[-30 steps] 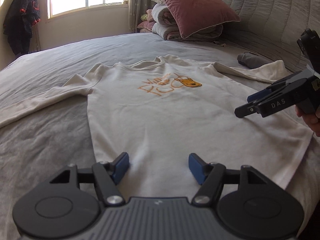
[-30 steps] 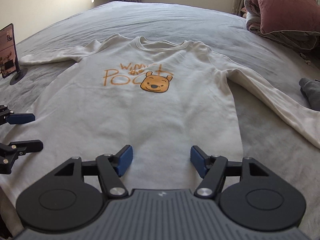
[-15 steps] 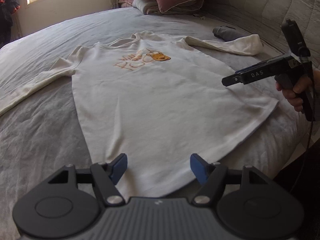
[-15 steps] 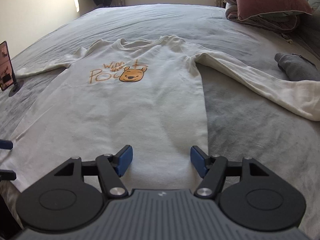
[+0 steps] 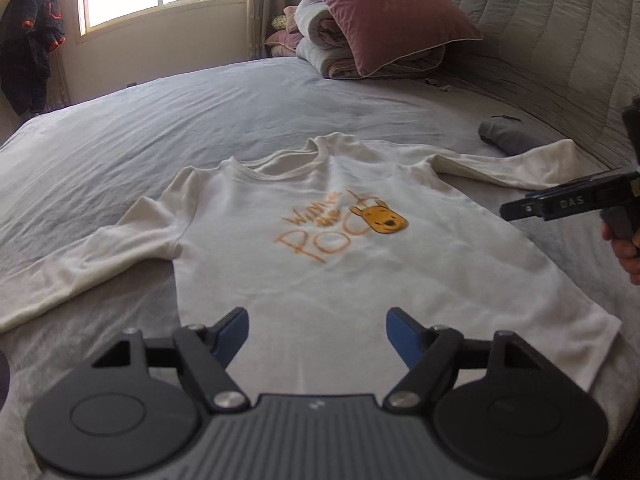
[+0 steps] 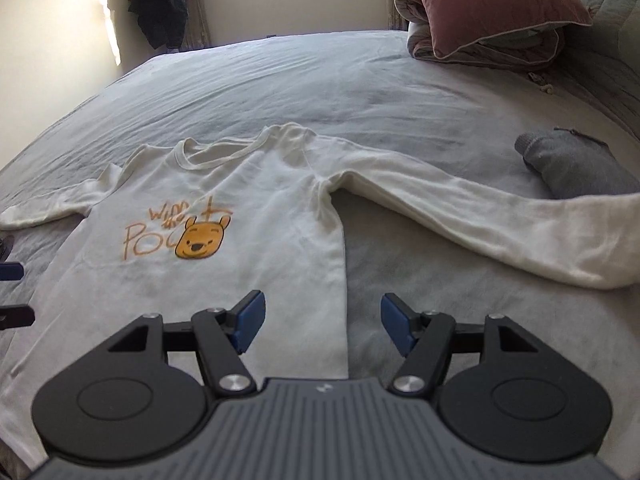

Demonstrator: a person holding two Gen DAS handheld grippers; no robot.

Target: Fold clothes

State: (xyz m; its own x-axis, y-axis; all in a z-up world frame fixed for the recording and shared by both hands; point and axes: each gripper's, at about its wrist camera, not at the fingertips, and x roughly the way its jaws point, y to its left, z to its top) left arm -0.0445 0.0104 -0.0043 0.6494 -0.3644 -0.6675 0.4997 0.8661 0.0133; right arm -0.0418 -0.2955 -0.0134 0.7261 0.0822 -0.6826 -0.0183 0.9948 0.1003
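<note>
A cream long-sleeved shirt with an orange bear print lies flat, front up, on the grey bed, both sleeves spread out. My left gripper hovers above the lower body of the shirt, its jaws opening with nothing between them. In the right wrist view the shirt fills the left half. My right gripper hangs open over the shirt's right side seam, empty. The right gripper also shows at the right edge of the left wrist view, held by a hand. The right sleeve stretches toward the right.
A grey folded cloth lies by the right sleeve's cuff. A maroon pillow rests on stacked quilts at the bed's head, beside a padded headboard. A dark jacket hangs by the window. The grey bed sheet spreads around the shirt.
Both grippers pulled back and rose, then the left came forward over the shirt's body. The right gripper shifted right, from the shirt's middle to its side seam. The shirt lies unmoved.
</note>
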